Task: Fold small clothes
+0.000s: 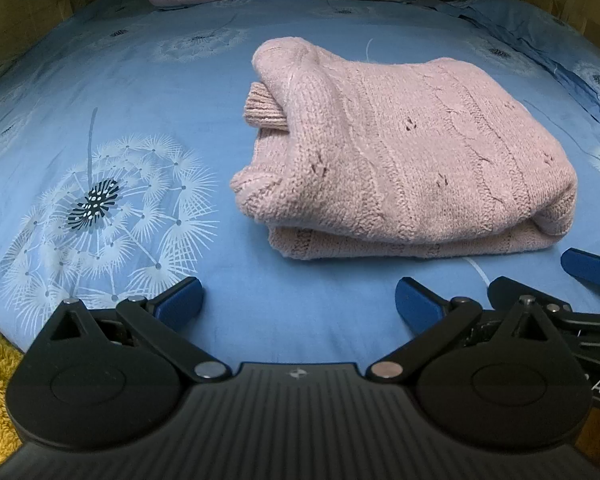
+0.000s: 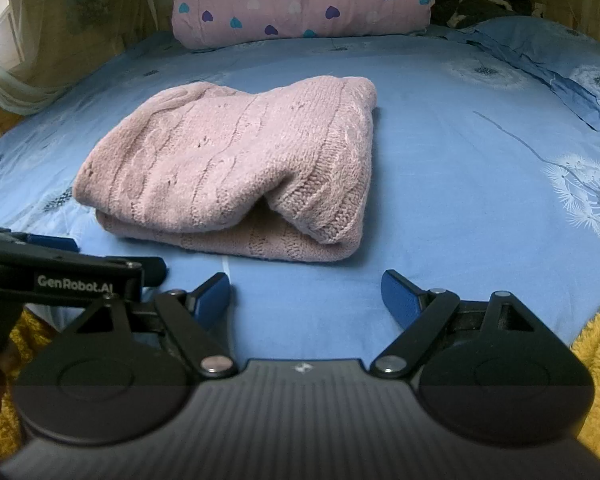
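Note:
A pink knitted sweater [image 1: 400, 160] lies folded into a thick bundle on the blue bed sheet [image 1: 140, 80]; it also shows in the right wrist view [image 2: 236, 168]. My left gripper [image 1: 298, 300] is open and empty, just short of the sweater's near edge. My right gripper [image 2: 306, 294] is open and empty, also just in front of the sweater. The right gripper's blue fingers [image 1: 588, 268] show at the right edge of the left wrist view. The left gripper's body [image 2: 60, 276] shows at the left of the right wrist view.
A rolled pink quilt with hearts [image 2: 300, 0] lies at the head of the bed. A blue pillow [image 2: 560, 60] sits at the far right, with dark clothing [image 2: 480, 4] behind it. Yellow fluffy fabric [image 2: 596, 352] lies at the near edge. Wooden walls surround the bed.

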The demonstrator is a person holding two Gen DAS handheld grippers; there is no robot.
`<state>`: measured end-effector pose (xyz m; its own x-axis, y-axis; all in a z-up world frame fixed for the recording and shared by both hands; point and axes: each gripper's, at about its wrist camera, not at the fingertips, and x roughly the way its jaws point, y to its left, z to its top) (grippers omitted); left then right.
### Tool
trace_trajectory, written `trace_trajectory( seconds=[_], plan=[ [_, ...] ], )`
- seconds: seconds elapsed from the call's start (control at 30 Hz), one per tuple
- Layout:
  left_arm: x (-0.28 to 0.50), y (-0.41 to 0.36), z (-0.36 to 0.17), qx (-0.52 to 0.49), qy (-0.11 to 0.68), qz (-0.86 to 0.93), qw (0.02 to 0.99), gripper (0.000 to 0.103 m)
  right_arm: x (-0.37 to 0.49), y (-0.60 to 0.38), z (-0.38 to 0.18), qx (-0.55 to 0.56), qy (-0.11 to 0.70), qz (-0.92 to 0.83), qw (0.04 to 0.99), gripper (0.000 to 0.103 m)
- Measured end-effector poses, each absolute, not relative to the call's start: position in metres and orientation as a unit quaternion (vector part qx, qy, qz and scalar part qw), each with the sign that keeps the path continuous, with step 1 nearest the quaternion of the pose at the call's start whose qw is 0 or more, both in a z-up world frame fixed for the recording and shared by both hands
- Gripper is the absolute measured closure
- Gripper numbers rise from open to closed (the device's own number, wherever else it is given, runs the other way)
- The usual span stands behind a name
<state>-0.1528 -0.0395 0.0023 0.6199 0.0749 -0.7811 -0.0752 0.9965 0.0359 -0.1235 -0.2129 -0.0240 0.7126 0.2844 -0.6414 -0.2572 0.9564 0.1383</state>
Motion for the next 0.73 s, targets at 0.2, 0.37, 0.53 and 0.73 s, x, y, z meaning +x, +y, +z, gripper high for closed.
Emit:
trace_trajectory(
  seconds=[0.2, 0.37, 0.53, 0.73],
  plan=[
    [-0.1527, -0.0391, 0.0023, 0.0, 0.434, 0.041, 0.9, 0.0, -0.1235, -0.2124, -0.024, 0.019, 0.35, 0.146, 0.925, 0.018],
    [-0.1527, -0.0392, 0.0023, 0.0, 0.434, 0.041, 0.9, 0.0, -0.1238, -0.2122, -0.0238, 0.018, 0.35, 0.147, 0.925, 0.018],
    [-0.1526, -0.0393, 0.0019, 0.0, 0.435, 0.042, 0.9, 0.0, -0.1237, -0.2121, -0.0238, 0.018, 0.35, 0.146, 0.925, 0.018],
    [-0.1529, -0.0392, 0.0022, 0.002, 0.436, 0.043, 0.899, 0.0, -0.1235, -0.212, -0.0236, 0.018, 0.351, 0.146, 0.925, 0.018]
  ],
)
